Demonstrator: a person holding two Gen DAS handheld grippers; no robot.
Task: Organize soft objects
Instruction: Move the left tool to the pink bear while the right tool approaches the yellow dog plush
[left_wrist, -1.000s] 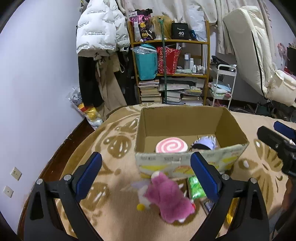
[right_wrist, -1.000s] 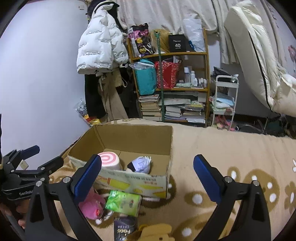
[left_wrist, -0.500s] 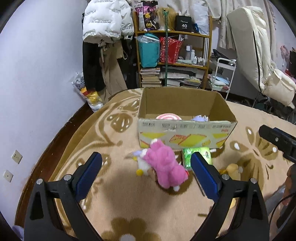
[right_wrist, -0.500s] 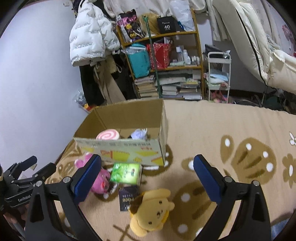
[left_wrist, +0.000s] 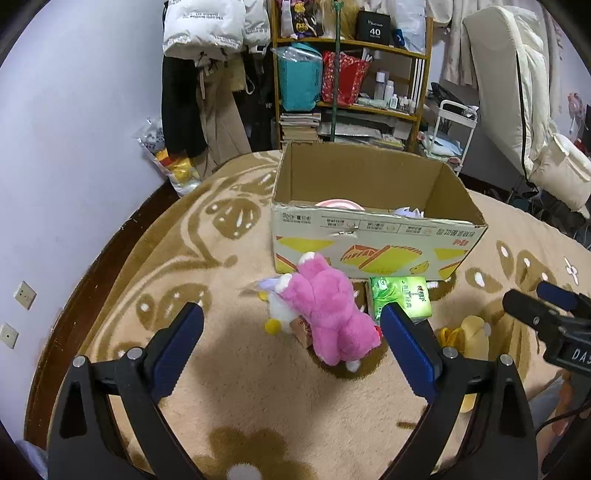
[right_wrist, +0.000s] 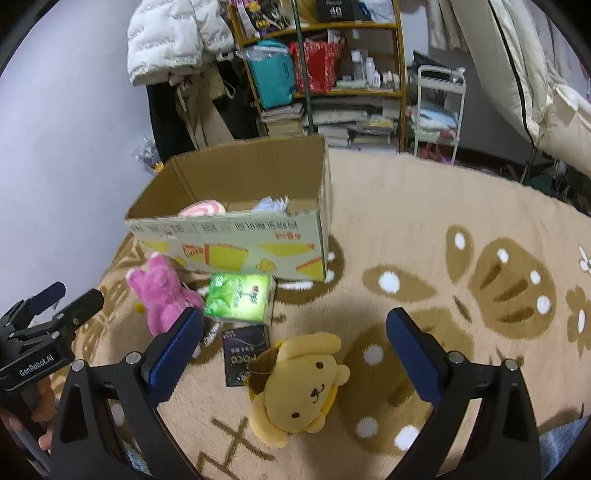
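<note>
A cardboard box stands open on the beige carpet, with a pink-and-white swirl plush and a pale lilac plush inside. A pink plush lies in front of the box, over a small white-and-yellow plush. A yellow dog plush lies nearer me. My left gripper is open and empty, above and just short of the pink plush. My right gripper is open and empty, over the yellow dog plush.
A green tissue pack and a dark packet lie between the plushes. A cluttered shelf, hanging coats and a white cart stand behind the box. A wall runs along the left.
Both grippers have pulled back and risen from the box, so the pink plush, tissue pack and yellow dog plush now show in full. Both stay open and empty.
</note>
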